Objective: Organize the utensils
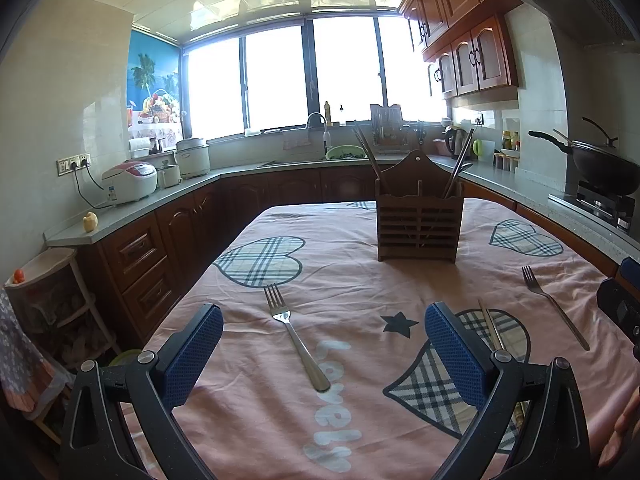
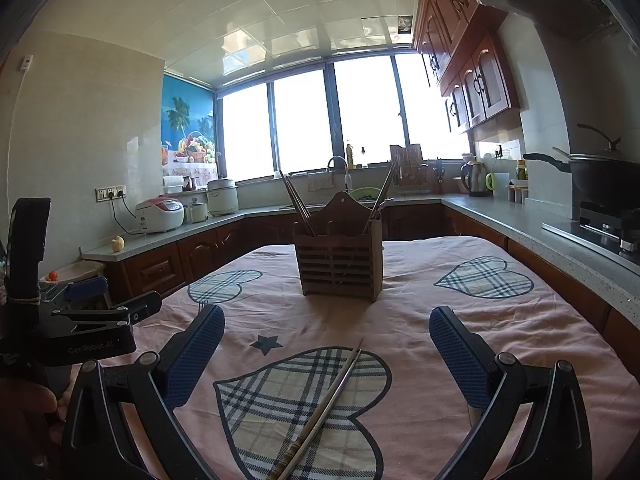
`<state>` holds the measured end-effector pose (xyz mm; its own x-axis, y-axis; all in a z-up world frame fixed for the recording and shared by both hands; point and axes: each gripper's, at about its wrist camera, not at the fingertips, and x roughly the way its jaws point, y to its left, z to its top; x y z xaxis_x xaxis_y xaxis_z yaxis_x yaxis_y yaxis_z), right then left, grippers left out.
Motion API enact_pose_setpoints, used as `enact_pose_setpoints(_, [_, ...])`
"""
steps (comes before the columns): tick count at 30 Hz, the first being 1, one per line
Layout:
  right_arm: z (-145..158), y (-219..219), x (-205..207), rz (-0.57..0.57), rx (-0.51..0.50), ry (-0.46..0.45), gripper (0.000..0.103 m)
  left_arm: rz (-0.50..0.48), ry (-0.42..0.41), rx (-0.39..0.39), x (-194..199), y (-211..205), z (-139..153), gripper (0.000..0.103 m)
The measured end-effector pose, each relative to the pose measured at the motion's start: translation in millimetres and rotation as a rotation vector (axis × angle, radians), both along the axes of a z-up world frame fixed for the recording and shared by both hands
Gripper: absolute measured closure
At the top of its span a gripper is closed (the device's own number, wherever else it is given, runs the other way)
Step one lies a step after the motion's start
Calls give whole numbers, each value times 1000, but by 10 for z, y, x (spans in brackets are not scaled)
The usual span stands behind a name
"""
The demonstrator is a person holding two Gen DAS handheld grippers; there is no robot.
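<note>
Left wrist view: left claw gapes wide, empty, over a fork before the holder; right claw gapes empty over chopsticks.

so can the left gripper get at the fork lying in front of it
Probably yes: the left gripper is open, and the fork lies flat on the tablecloth between its fingers, with nothing on or across it.

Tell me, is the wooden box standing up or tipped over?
Standing up. The box sits flat on the tablecloth, with chopsticks poking out its top.
</note>
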<state>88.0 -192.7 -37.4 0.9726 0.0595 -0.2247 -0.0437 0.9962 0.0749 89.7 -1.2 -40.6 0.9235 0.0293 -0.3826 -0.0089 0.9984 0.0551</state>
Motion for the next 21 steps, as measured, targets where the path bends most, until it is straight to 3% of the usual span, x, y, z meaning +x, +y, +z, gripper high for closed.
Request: enact_pose_setpoints(21, [14,0,54,-7,-3,21,0,-22,1,-15,37,-64,73,1])
